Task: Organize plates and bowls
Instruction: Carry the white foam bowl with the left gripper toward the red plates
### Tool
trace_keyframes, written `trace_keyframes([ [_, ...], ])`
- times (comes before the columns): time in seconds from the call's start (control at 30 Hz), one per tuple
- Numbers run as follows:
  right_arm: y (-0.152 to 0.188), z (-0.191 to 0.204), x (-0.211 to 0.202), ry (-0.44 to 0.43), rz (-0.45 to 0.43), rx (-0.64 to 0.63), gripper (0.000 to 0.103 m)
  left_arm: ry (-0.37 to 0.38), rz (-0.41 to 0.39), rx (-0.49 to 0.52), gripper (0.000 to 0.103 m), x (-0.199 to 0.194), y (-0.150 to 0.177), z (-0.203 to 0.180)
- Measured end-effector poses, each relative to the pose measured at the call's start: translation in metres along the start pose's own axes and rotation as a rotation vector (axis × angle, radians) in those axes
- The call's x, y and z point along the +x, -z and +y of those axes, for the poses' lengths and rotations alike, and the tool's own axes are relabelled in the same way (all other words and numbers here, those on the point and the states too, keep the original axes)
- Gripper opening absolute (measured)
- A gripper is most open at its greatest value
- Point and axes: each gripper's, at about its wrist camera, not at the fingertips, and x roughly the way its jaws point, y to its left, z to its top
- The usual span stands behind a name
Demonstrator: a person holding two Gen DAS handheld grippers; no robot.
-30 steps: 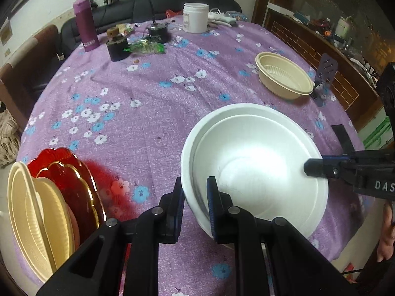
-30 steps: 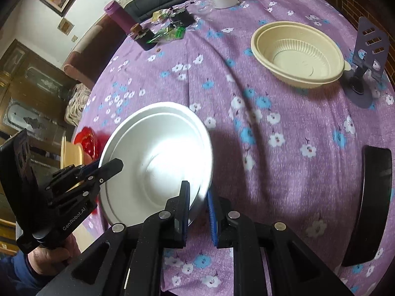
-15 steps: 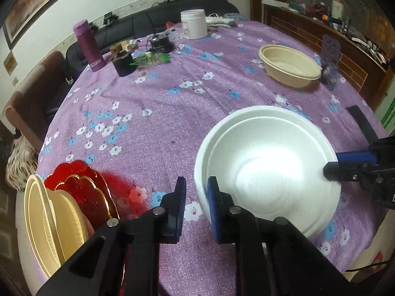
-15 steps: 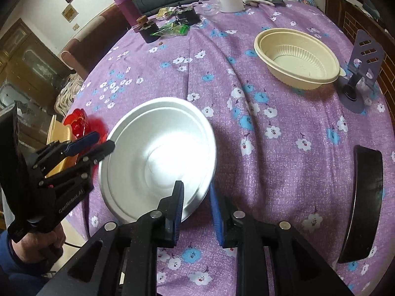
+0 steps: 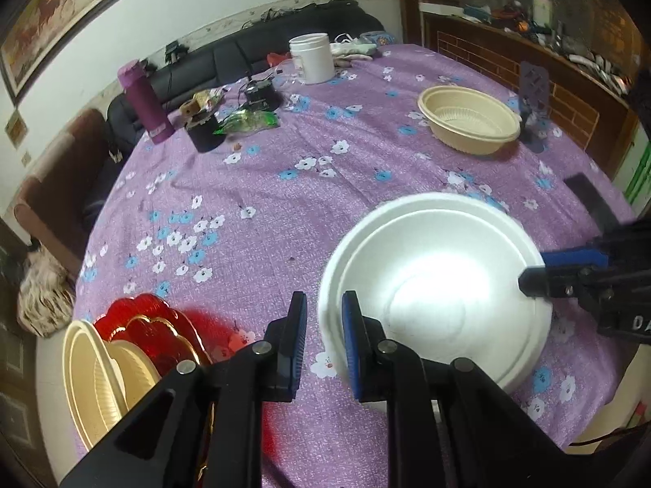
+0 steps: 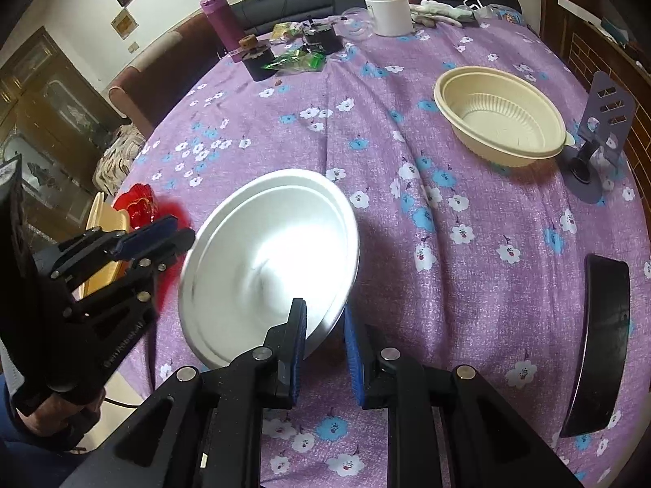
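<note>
A white foam bowl [image 5: 435, 288] is held tilted above the purple flowered tablecloth, with a second white rim nested under it. My left gripper [image 5: 321, 341] has the bowl's near rim between its jaws, with a gap showing. My right gripper [image 6: 323, 343] has the opposite rim between its jaws. The bowl also shows in the right wrist view [image 6: 268, 268]. A cream ribbed bowl [image 5: 470, 124] stands at the far right of the table. Cream plates [image 5: 97, 378] and red gold-rimmed plates [image 5: 158, 333] stand on edge at the near left.
At the back stand a purple bottle [image 5: 144, 101], a white jar [image 5: 311, 57], a black cup [image 5: 203, 134] and green wrappers [image 5: 248, 122]. A purple phone stand [image 6: 602, 126] sits beyond the cream bowl. A black curved object [image 6: 598, 345] lies near the table's right edge.
Both grippers have lifted and drawn back a little with the white bowl, which now tilts more steeply. Their jaws have spread slightly around its rim.
</note>
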Motion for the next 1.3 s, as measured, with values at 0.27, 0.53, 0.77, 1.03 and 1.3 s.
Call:
trace_keyframes([
  [0.27, 0.001, -0.012, 0.006, -0.004, 0.030, 0.050, 0.020, 0.132, 0.116, -0.147, 0.043, 0.023, 0.002, 0.027],
  [0.53, -0.002, -0.018, 0.013, -0.011, 0.044, 0.070, 0.020, 0.175, 0.174, -0.084, 0.022, 0.041, 0.006, 0.013],
  [0.77, -0.003, -0.006, 0.016, 0.001, 0.037, 0.011, 0.020, 0.102, 0.101, 0.022, 0.020, 0.027, -0.002, 0.001],
  [1.03, -0.006, -0.003, 0.018, 0.004, 0.036, 0.007, 0.020, 0.087, 0.080, 0.026, 0.020, 0.023, -0.005, 0.004],
  [1.3, -0.007, 0.002, 0.018, 0.003, 0.035, 0.001, 0.020, 0.075, 0.066, 0.024, 0.020, 0.017, -0.003, 0.007],
])
